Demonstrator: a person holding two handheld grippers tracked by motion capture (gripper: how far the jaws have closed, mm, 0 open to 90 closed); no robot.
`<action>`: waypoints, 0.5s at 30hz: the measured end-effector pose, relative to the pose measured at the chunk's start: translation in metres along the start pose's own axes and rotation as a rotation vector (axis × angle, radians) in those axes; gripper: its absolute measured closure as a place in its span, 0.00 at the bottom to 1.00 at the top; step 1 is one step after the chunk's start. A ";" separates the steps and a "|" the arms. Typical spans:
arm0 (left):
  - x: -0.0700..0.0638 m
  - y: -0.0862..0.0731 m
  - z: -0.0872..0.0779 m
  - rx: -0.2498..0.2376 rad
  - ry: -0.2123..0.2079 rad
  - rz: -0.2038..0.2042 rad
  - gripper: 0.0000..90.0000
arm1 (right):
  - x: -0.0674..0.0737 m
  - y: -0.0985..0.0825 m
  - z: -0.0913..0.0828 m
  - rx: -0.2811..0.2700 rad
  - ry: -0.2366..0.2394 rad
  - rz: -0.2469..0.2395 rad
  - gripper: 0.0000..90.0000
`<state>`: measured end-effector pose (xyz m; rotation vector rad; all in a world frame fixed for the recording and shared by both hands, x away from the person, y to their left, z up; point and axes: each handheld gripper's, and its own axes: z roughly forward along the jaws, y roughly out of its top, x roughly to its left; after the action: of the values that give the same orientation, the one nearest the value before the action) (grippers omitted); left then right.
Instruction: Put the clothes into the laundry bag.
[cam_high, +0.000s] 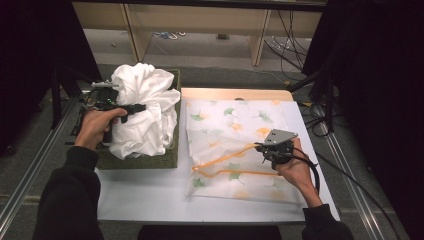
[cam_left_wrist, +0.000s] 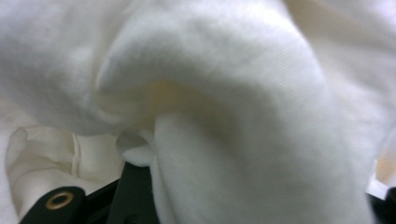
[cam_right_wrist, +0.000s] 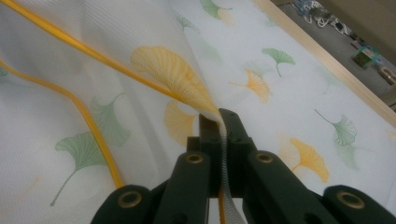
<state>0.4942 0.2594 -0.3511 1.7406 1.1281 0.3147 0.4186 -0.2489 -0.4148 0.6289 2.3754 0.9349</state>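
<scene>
- White desk (cam_high: 150, 200) under dim light, with dark curtains at both sides.
- My right tool (cam_right_wrist: 219, 122) is clamped fully onto a pinched fold of the leaf-print mesh bag (cam_high: 235, 145), beside its orange zip edge (cam_high: 225, 156).
- That bag lies flat on the desk's right half.
- My left tool (cam_high: 131, 108) has its jaws part-closed on bunched white cloth (cam_high: 145, 110).
- That cloth is heaped in the green woven basket (cam_high: 172, 150), left of the bag.

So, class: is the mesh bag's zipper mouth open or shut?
Open. On the mesh bag, the orange zipper edges spread apart into a gap, and the right gripper pinches one edge, holding the mesh up.
</scene>
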 end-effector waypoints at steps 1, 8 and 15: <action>-0.005 0.004 -0.006 -0.007 -0.016 0.016 0.66 | 0.000 0.000 0.000 0.000 -0.003 0.005 1.00; -0.033 0.018 -0.024 -0.049 -0.076 0.064 0.66 | -0.002 0.003 -0.003 -0.001 -0.009 0.004 1.00; -0.064 0.025 -0.033 -0.069 -0.124 0.131 0.65 | -0.004 0.003 -0.004 -0.008 -0.026 0.019 1.00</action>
<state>0.4521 0.2257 -0.2969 1.7513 0.9066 0.3170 0.4203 -0.2514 -0.4092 0.6570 2.3453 0.9386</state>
